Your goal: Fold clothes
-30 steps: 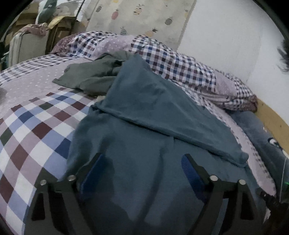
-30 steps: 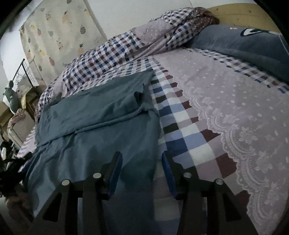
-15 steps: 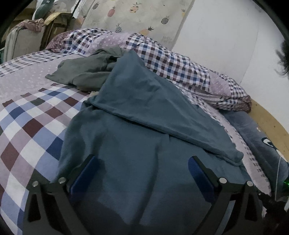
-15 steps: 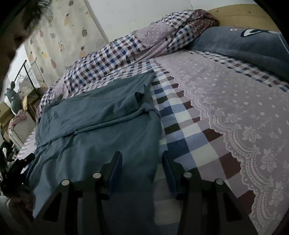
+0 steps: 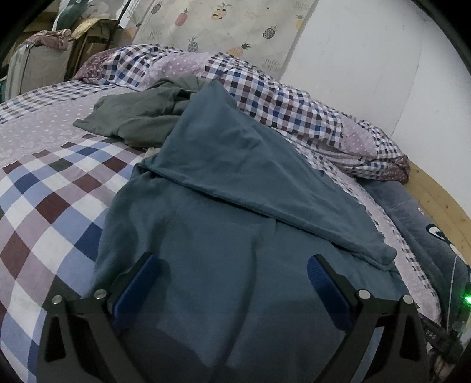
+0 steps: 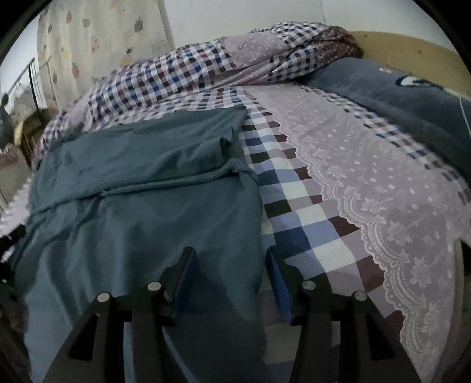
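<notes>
Soft teal cotton garment [image 5: 235,235], part-folded: spanned by wide-spread left gripper [image 5: 234,274]; edge straddled, unpinched, by opening right gripper [image 6: 231,274] for regrasping

A wide bed with a checked and lilac dotted bedsheet [image 5: 44,188] fills the room. A rumpled checked duvet [image 5: 279,103] lies along its far side, against a plain white wall [image 5: 353,59]. A cream curtain with pineapple print [image 5: 223,26] hangs beside that wall. The light wooden headboard [image 6: 406,50] stands behind a dark blue plush pillow [image 6: 382,85]. In the far corner there are a black metal rack [image 6: 32,79] and some piled bags [image 5: 35,59]. The light is dim and cool.
</notes>
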A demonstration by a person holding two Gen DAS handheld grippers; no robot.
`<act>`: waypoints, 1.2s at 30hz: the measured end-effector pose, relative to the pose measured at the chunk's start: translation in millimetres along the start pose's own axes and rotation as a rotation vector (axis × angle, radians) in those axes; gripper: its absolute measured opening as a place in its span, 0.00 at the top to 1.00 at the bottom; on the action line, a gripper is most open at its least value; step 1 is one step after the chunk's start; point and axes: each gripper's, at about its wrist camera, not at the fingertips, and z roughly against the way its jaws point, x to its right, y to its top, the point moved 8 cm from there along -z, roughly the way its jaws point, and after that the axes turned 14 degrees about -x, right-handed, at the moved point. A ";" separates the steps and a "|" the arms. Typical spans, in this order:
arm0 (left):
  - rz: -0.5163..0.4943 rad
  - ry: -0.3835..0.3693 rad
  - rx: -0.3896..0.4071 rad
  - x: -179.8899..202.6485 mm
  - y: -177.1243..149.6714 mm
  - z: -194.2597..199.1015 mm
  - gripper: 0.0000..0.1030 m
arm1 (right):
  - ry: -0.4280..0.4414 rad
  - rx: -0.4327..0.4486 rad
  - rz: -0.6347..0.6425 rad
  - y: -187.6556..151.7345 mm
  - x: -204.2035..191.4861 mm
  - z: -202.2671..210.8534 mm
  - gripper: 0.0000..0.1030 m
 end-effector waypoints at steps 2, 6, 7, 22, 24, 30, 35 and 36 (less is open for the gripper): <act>-0.001 0.000 0.001 -0.1 0.1 -0.3 0.01 | -0.041 -0.005 0.013 0.3 -2.6 -2.1 0.47; -0.006 0.012 -0.003 0.3 -0.6 -1.9 0.01 | -0.104 -0.007 0.038 -0.4 -6.3 -5.2 0.45; -0.007 0.016 -0.005 0.4 -0.7 -2.4 0.01 | -0.114 -0.006 0.040 -0.5 -6.5 -5.4 0.45; -0.034 0.096 -0.063 4.5 -4.0 -7.0 0.01 | 0.173 0.021 -0.122 -2.6 17.9 5.7 0.42; -0.028 0.082 -0.057 4.1 -3.2 -3.4 0.01 | 0.164 0.027 -0.164 -1.1 25.4 14.6 0.42; 0.044 0.058 -0.047 8.6 14.6 8.4 0.01 | 0.100 0.108 -0.119 26.2 15.2 50.2 0.41; 0.007 -0.089 -0.045 40.0 45.1 18.9 0.01 | 0.218 0.079 -0.030 59.7 -19.4 42.3 0.42; -0.038 -0.076 -0.015 43.7 50.5 23.4 0.01 | 0.245 0.062 -0.040 67.3 -21.5 37.3 0.46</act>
